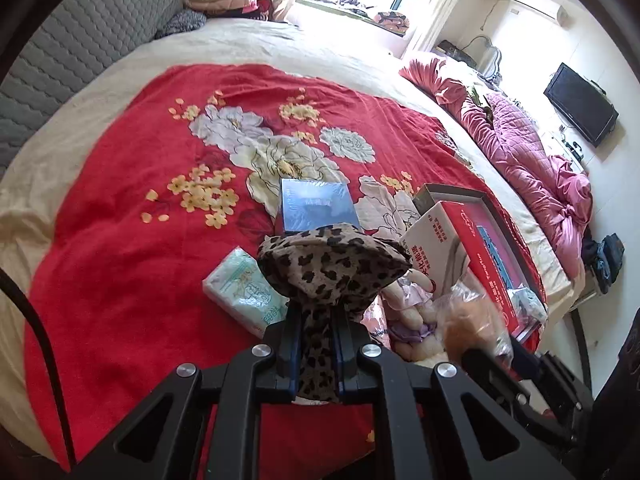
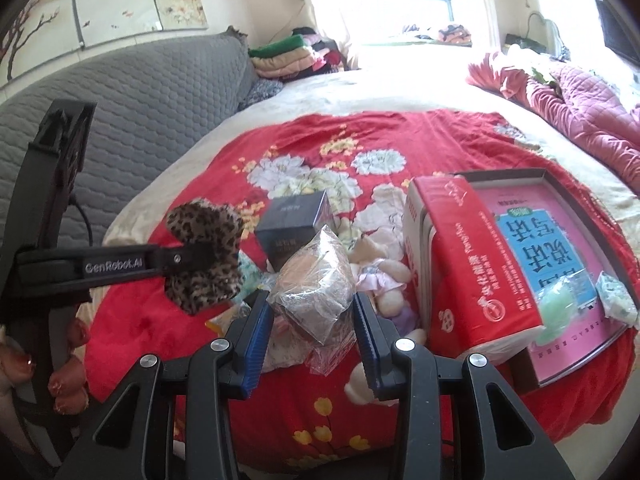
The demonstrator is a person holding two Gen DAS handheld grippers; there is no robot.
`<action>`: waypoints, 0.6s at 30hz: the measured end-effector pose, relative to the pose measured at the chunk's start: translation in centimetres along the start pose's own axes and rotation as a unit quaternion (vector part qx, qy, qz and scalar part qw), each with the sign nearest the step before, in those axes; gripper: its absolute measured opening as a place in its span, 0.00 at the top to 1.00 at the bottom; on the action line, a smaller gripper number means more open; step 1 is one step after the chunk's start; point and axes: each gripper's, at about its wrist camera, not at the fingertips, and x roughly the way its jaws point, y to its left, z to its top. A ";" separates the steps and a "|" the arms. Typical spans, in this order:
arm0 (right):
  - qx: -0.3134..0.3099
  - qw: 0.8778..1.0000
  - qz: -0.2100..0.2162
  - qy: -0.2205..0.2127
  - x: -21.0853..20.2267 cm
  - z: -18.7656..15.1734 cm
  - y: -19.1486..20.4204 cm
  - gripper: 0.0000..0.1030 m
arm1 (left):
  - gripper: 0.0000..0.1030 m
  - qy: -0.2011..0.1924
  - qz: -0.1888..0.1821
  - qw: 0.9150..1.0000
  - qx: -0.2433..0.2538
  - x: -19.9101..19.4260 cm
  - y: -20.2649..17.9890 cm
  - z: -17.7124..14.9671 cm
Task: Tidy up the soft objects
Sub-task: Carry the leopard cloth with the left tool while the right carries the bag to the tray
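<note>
My left gripper [image 1: 316, 320] is shut on a leopard-print cloth [image 1: 332, 268], which bunches above its fingers and hangs clear of the bed. In the right wrist view that gripper [image 2: 188, 258] reaches in from the left with the cloth [image 2: 204, 256] in it. My right gripper [image 2: 310, 300] is shut on a clear plastic bag [image 2: 314, 284] with something brown and grey inside. The bag [image 1: 468, 316] is blurred at the right of the left wrist view. A plush doll [image 2: 380, 276] in a lilac dress lies on the red floral blanket [image 2: 400, 140] just behind the bag.
On the blanket lie a tissue pack [image 1: 244, 292], a dark blue box [image 1: 316, 204] and a red-and-white carton [image 2: 460, 260]. An open tray [image 2: 560, 240] holds a pink book, a green soft piece [image 2: 556, 308] and a small packet [image 2: 618, 292]. A grey headboard [image 2: 140, 112] stands left, a pink quilt [image 1: 520, 140] right.
</note>
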 end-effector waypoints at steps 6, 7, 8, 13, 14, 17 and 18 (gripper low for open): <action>0.014 1.000 0.007 -0.020 -1.7 0.5 -0.3 0.59 | 0.88 -0.004 -0.007 1.000 0.003 -1.7 -1.1 -0.5; 0.016 1.000 0.007 -0.023 -1.9 0.7 -0.5 0.60 | 0.88 -0.005 -0.005 1.000 0.007 -1.9 -1.4 -0.6; 0.019 0.999 0.007 -0.028 -2.2 0.8 -0.6 0.60 | 0.88 -0.006 -0.004 1.000 0.009 -2.1 -1.6 -0.7; 0.030 0.998 -0.006 -0.048 -3.6 1.5 -1.4 0.60 | 0.88 -0.012 -0.004 1.000 0.029 -3.2 -3.7 -0.9; 0.029 0.998 -0.007 -0.052 -3.9 1.7 -1.5 0.60 | 0.88 -0.013 -0.002 0.999 0.035 -3.4 -4.3 -0.9; 0.031 0.997 -0.012 -0.064 -5.0 2.1 -1.9 0.60 | 0.88 -0.015 -0.004 0.999 0.045 -3.8 -5.4 -0.9; 0.034 0.997 -0.013 -0.069 -5.4 2.2 -2.1 0.60 | 0.88 -0.017 -0.004 0.999 0.050 -4.0 -5.9 -0.8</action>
